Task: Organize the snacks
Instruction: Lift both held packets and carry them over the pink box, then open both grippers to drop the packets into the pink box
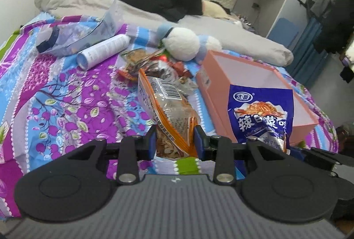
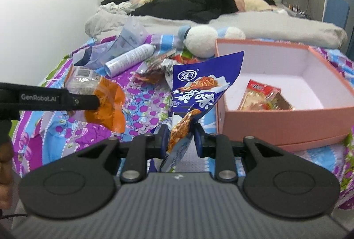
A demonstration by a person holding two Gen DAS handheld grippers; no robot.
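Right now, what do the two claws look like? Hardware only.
Both alike: the left claw and right claw have blue pads on black linkage arms with silver pivot bolts, two round black discs, and a ribbed grey body with a small white logo. Seen side-on, the left claw carries white "GenRobot.AI" lettering. No cables or sleeves clearly visible.

One pink box at three o'clock, one red snack packet inside; one blue packet, one orange packet, one white spray can, one plush toy at twelve.
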